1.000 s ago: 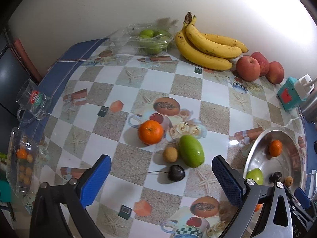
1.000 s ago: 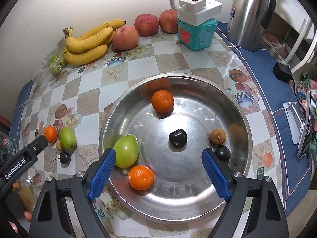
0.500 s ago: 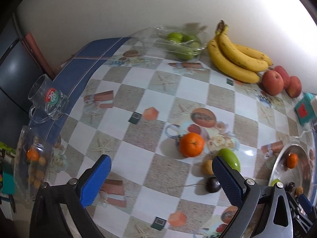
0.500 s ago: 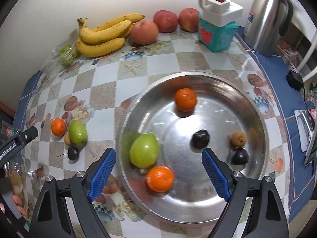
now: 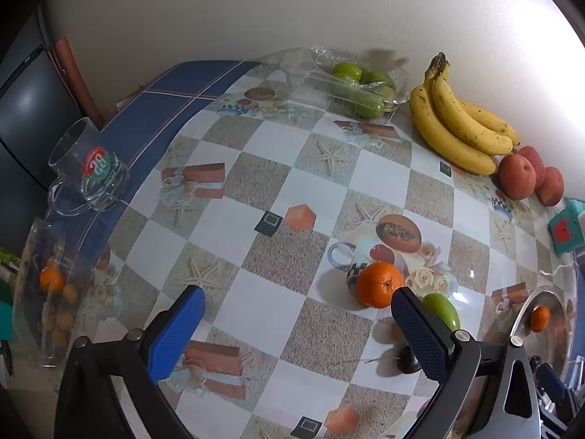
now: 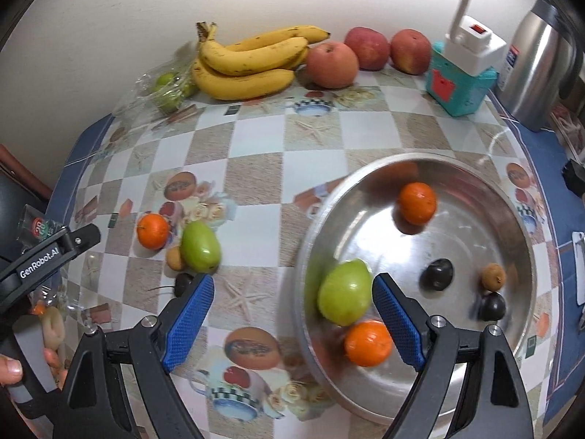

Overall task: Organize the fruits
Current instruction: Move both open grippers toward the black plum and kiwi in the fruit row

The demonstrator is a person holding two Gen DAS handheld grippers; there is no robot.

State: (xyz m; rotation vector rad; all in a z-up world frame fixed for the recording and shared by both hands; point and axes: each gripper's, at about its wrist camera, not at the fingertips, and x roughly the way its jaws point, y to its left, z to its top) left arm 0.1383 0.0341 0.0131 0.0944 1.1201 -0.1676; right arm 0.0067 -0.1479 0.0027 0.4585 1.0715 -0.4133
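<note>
Four loose fruits lie together on the checkered table: an orange (image 5: 378, 284) (image 6: 153, 231), a green mango (image 5: 442, 309) (image 6: 200, 246), a small brown fruit (image 6: 174, 258) and a dark cherry (image 5: 408, 363) (image 6: 182, 280). A steel bowl (image 6: 519, 241) (image 5: 526, 307) holds two oranges, a green mango (image 6: 345, 292), two dark fruits and a brown one. My left gripper (image 5: 298, 333) is open and empty, left of the loose fruits. My right gripper (image 6: 292, 323) is open and empty above the bowl's left rim.
Bananas (image 6: 248, 62), three apples (image 6: 332, 65) and a bag of green fruits (image 5: 360, 86) line the wall. A teal box with a power strip (image 6: 462, 80) and a steel kettle (image 6: 537, 62) stand at the back right. A glass mug (image 5: 89, 172) stands left.
The left gripper has pulled back and swung left, so the loose fruits now sit at its right finger. The right gripper has moved left, from over the bowl's middle to its left rim.
</note>
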